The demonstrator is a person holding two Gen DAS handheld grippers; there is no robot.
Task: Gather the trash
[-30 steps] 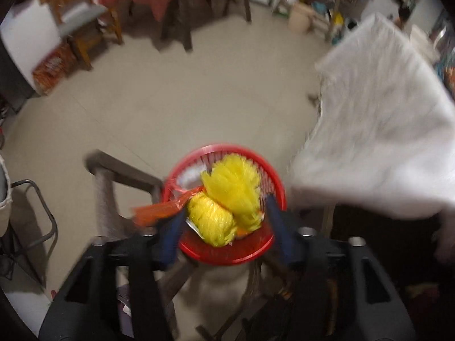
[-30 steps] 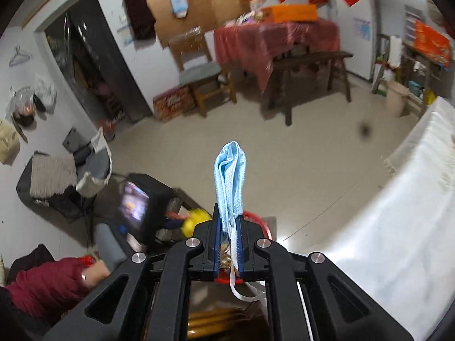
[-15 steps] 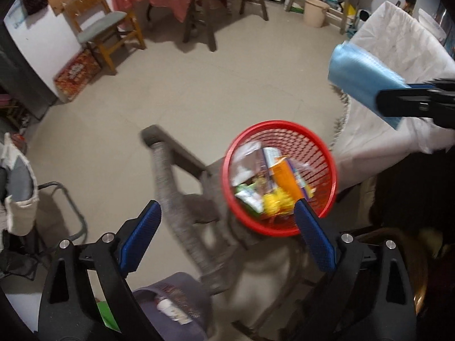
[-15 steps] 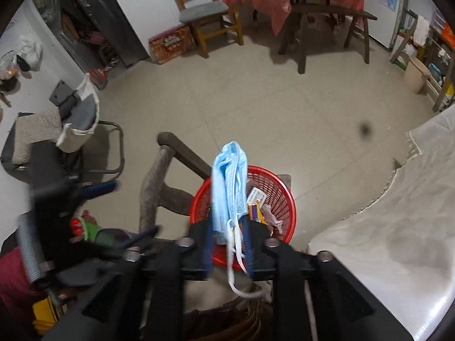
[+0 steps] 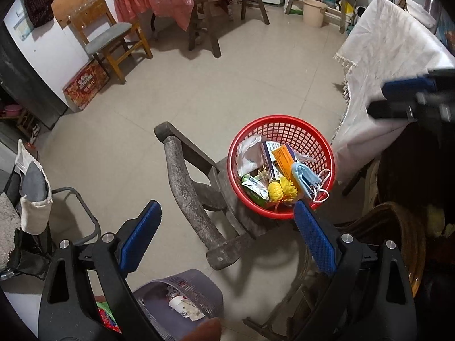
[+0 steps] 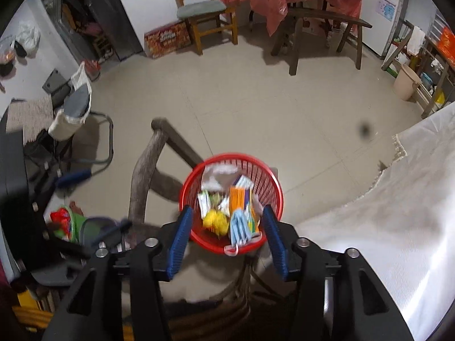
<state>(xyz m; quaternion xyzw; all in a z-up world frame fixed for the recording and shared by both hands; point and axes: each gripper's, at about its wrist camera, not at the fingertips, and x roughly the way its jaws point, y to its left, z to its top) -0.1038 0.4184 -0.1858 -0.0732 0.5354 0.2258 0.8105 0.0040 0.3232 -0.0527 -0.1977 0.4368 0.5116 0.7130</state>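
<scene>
Trash fills the red basket, a blue face mask on top. Right hand-held gripper and left hand-held gripper are both wide open, holding nothing.

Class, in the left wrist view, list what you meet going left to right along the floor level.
Grey metal-framed chair → weathered wooden chair back → red plastic mesh basket → white fringed cloth.

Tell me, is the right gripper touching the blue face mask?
Apart. The right wrist view shows the right gripper open, its blue pads either side, while the blue face mask lies inside the red basket.
</scene>
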